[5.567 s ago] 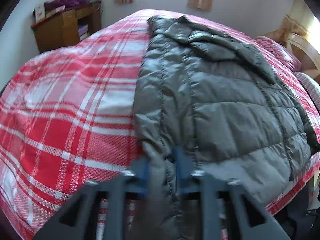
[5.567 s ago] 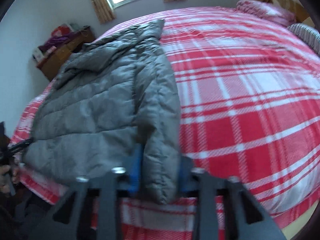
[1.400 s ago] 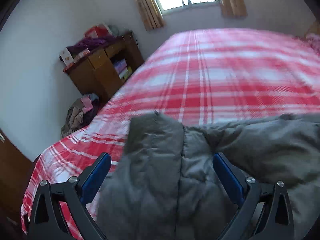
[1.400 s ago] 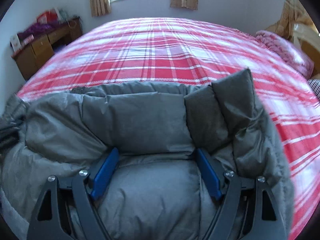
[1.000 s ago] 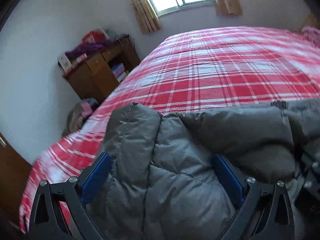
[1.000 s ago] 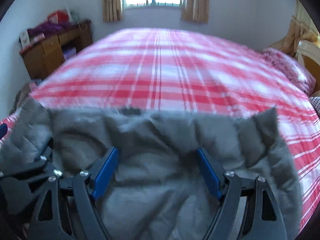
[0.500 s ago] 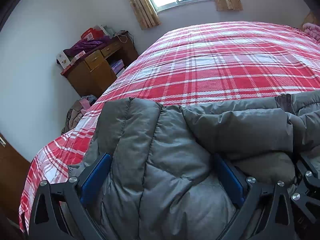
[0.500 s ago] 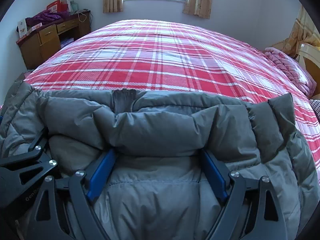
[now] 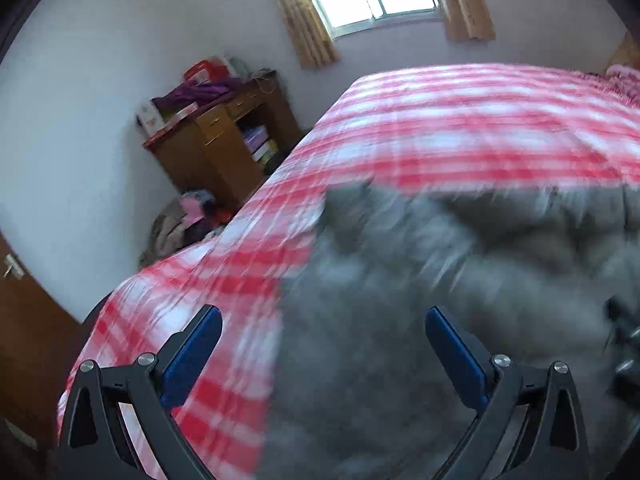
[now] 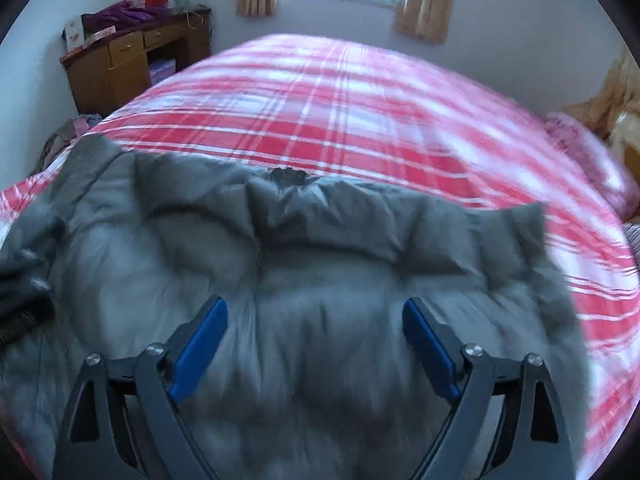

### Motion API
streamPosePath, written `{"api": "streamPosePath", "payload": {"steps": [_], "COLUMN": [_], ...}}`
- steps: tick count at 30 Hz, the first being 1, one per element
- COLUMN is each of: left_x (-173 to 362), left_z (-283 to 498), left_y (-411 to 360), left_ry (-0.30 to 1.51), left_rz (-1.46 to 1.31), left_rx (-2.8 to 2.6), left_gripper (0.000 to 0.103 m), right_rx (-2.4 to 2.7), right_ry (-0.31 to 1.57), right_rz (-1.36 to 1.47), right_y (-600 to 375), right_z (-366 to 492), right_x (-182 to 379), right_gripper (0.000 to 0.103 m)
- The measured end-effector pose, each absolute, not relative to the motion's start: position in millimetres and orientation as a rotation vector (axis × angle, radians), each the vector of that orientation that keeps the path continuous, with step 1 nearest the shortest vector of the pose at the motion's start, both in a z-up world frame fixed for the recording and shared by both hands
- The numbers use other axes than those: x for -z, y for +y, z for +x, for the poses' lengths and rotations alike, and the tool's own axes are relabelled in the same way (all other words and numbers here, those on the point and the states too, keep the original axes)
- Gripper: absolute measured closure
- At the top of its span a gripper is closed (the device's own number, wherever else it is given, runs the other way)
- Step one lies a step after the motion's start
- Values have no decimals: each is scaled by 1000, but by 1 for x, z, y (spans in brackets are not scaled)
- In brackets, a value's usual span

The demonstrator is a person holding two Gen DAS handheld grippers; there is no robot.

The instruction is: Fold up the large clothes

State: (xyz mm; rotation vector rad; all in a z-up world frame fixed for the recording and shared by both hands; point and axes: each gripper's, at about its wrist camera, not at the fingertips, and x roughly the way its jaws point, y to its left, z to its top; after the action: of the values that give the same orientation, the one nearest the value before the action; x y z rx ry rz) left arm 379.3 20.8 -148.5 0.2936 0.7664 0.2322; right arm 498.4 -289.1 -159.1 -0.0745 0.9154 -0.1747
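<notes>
On bed point(image 10: 360, 92), jacket point(image 10: 320, 264) (gray, puffy).

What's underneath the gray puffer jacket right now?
The gray puffer jacket lies on the red plaid bedspread, which shows around it. Anything directly beneath the jacket is covered.

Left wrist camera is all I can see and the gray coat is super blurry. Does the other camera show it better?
Observer: Yes. In the right wrist view the gray jacket lies folded on the plaid bedspread, with a small dark tab at the middle of its far edge.
Child: Is the right gripper squeezing it?
Observer: No. The right gripper is wide open above the jacket, like the left gripper.
Child: What's on the right of the bed?
Observer: A pink pillow near the bed's right edge.
</notes>
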Motion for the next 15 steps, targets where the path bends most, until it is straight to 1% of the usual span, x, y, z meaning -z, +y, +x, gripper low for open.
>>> {"api": "streamPosePath", "payload": {"steps": [1,3,4,9,11,13,15], "left_x": [160,181,184,184,182,177,180], "left_z": [374,366,361,335,325,309,299], "left_y": [31,46,52,67,74,84,88], "left_ry": [806,870,873,864,878,869,883], "left_rz": [281,243,213,129,75,-3,-63], "left_rx": [-247,-247,-241,-270,-269,-258,-216], "left_gripper": [1,1,1,1,1,1,1], "right_rx": [189,180,190,198,193,179,176], "right_ry": [902,922,915,897,914,909,880], "right_rz": [-83,-97,-121,-140,-126,-113,-76], "right_y": [-284,-274,-269,-265,-266,-266,-266], "right_z": [485,473,470,471,471,460,438], "right_x": [159,175,184,196,196,188,172], "right_gripper": [5,5,4,2,2,7,6]}}
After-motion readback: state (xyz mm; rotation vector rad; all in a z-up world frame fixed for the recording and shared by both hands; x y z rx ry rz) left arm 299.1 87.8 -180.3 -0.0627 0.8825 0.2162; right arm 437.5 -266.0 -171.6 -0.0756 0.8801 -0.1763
